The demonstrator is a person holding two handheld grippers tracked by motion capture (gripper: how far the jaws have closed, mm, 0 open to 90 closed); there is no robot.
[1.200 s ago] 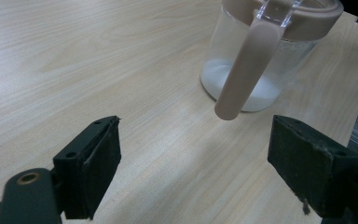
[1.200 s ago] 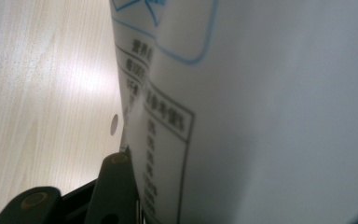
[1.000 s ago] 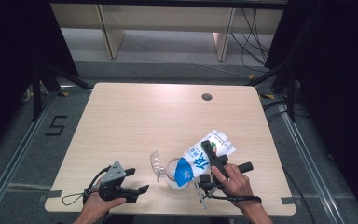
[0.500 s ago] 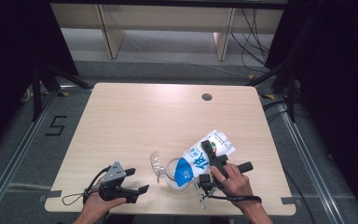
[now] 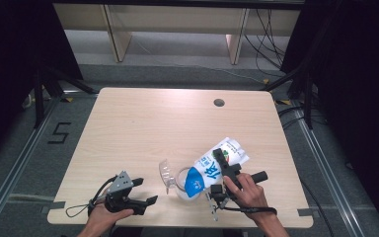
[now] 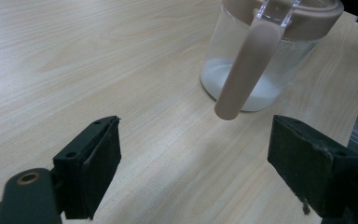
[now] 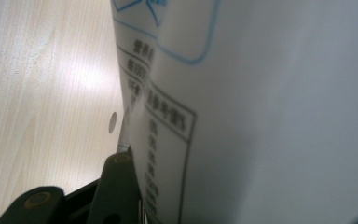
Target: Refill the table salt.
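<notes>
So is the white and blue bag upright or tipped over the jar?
Tipped. The bag, held in the right gripper, leans mouth-down over the jar, which holds white powder.

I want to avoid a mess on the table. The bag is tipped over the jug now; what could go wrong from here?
1. The right gripper holds the bag tilted over the jug. If its mouth drifts past the rim, white powder may land on the table.
2. The left gripper stands open and apart from the jug, so nothing steadies the jug; a push from the bag could shift or tip it.
3. The bag looks soft; it might slip or fold in the jaws.
</notes>
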